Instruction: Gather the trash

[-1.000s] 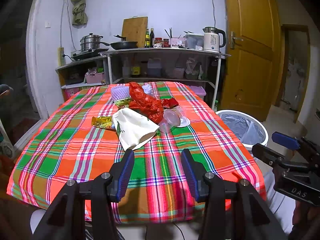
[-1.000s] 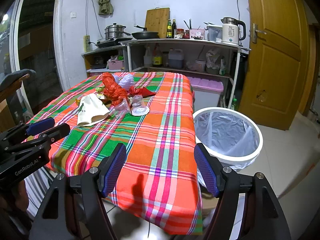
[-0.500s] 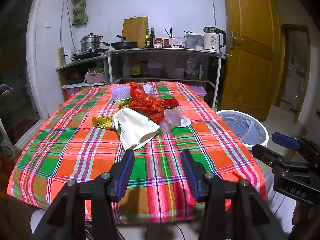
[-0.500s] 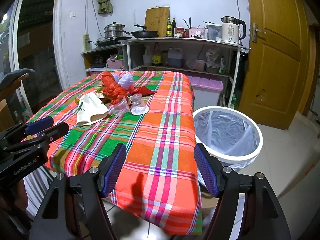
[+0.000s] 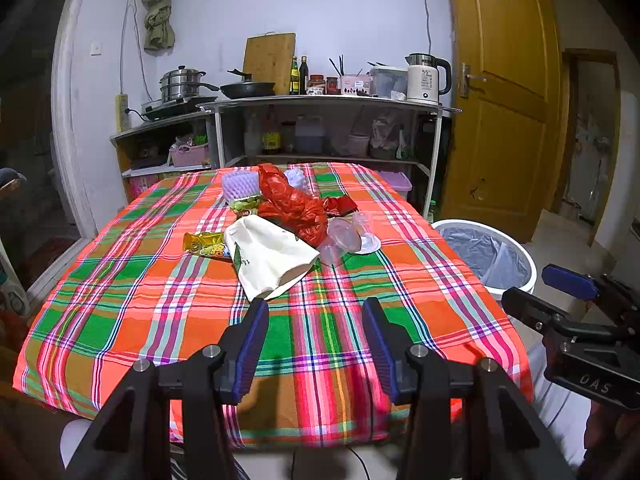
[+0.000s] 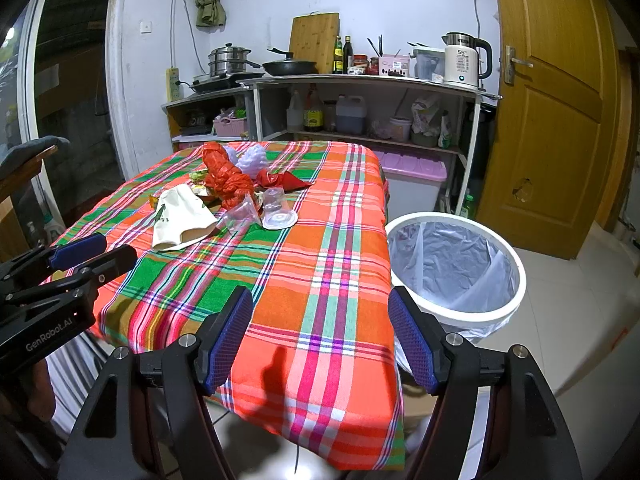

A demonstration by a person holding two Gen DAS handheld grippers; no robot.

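Observation:
A pile of trash lies mid-table on the plaid cloth (image 5: 120, 280): a cream paper bag (image 5: 272, 256) (image 6: 180, 216), a crumpled red plastic bag (image 5: 296, 204) (image 6: 226, 178), clear plastic cups (image 5: 346, 236) (image 6: 256, 212), a yellow wrapper (image 5: 204, 244) and purple foam netting (image 5: 240, 184). A white bin with a grey liner (image 5: 484, 256) (image 6: 452, 260) stands on the floor right of the table. My left gripper (image 5: 316, 312) is open and empty above the table's near edge. My right gripper (image 6: 320, 308) is open and empty over the near right corner.
Shelves (image 5: 328, 100) behind the table hold pots, bottles and a kettle (image 5: 426, 78). A wooden door (image 5: 504, 100) is at the right. A lilac storage box (image 6: 412, 168) sits by the shelves, beyond the bin.

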